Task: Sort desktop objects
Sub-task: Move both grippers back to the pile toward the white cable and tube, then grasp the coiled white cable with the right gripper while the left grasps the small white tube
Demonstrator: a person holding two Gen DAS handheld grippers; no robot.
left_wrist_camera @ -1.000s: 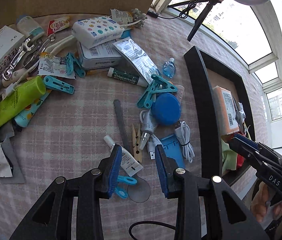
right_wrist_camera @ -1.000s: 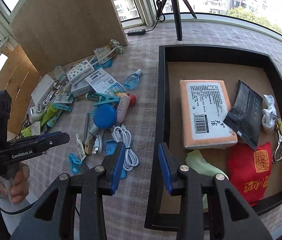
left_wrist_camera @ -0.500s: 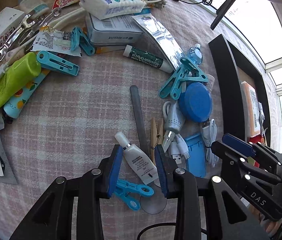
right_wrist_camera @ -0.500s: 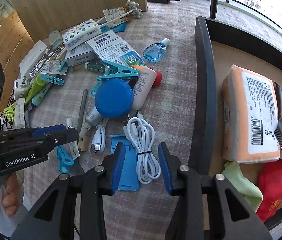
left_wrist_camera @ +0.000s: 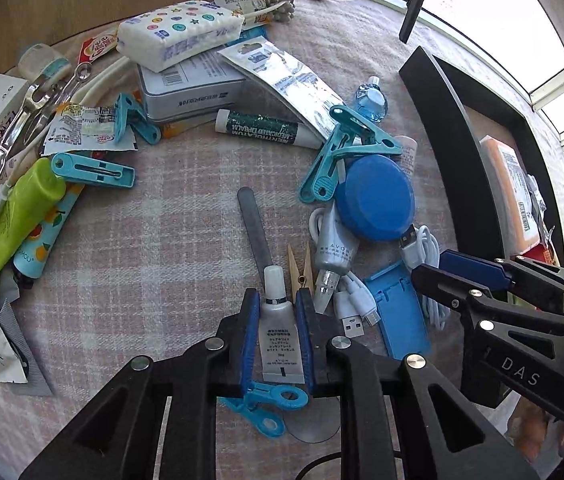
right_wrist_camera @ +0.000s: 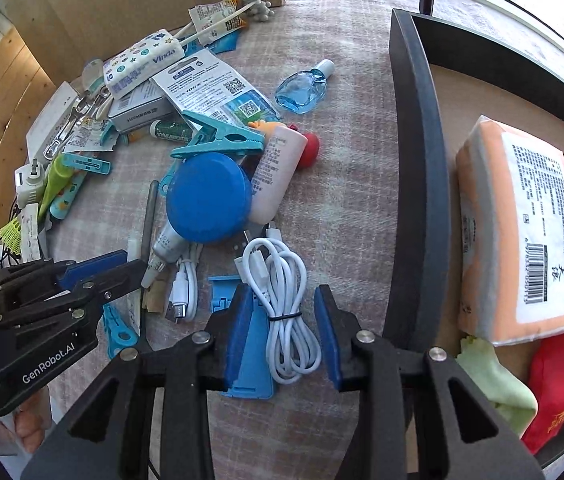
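Note:
My left gripper is shut on a small white Avon tube that lies on the checked tablecloth, cap pointing away. A grey nail file and a wooden clothespin lie just beyond it. My right gripper is open, its pads on either side of a coiled white USB cable that lies partly on a blue plastic stand. The black tray stands to the right, with an orange tissue pack inside.
A blue round lid, teal clips, a pink tube, a blue bottle, a green tube, a tin box and a tissue pack clutter the cloth. A red pouch and a green cloth lie in the tray.
My left gripper moved forward and closed on the white tube. My right gripper moved down and forward until its pads flank the white cable.

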